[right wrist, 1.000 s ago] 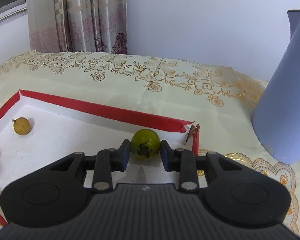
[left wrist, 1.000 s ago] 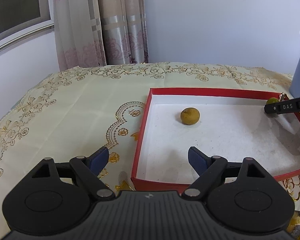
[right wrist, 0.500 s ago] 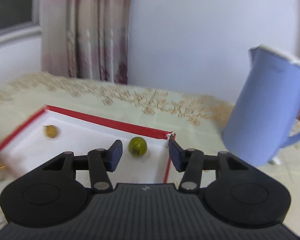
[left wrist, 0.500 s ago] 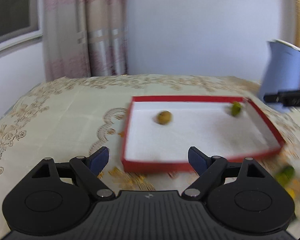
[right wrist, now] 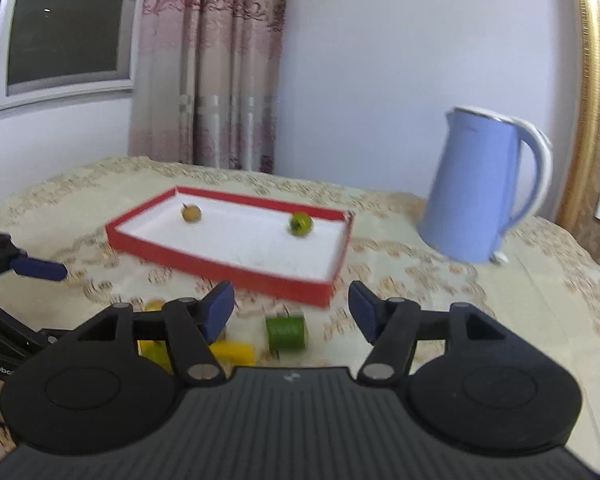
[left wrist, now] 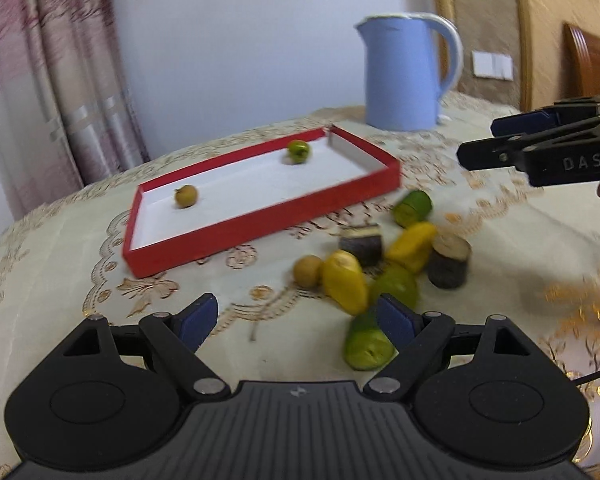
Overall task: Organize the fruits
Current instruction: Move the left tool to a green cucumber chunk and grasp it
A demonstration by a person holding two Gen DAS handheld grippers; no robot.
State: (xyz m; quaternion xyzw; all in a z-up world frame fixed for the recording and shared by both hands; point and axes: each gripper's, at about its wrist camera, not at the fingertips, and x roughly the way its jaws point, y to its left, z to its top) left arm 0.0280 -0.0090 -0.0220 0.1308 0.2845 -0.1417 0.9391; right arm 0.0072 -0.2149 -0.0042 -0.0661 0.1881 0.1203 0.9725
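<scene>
1. Tray (left wrist: 260,224): red-walled, white floor, lying on the counter (left wrist: 60,280) under an embroidered cloth. Two fruits inside, well apart: small brownish-yellow round fruit (left wrist: 186,196) near one end, green round fruit (left wrist: 298,151) near the far corner. Blue kettle (left wrist: 404,76) standing beyond the tray.
2. Loose pile on the cloth, just beside the tray's near wall: round tan fruit (left wrist: 307,271), yellow pieces (left wrist: 344,282), green pieces (left wrist: 368,342), two dark cut chunks (left wrist: 448,261). Several touching one another; edges blurred, exact kinds not readable.
3. Left gripper (left wrist: 296,320): jaws wide apart, empty, poised above the cloth with the pile at its right-hand pad.
4. Right gripper (right wrist: 292,308): jaws opening, nothing clamped; a green piece (right wrist: 287,333) visible on the cloth below the gap, untouched.
5. Handling, judged: pieces small and light. Round ones smooth, likely to roll or squirt out of a pinch; best taken across the widest middle. Cut chunks likely stiffer; flat faces offer steadier purchase. Gentle closing advised, since soft flesh may bruise.
6. Risk, judged: crowding in the pile makes nudging a neighbour likely; outermost piece the safer first pick.
</scene>
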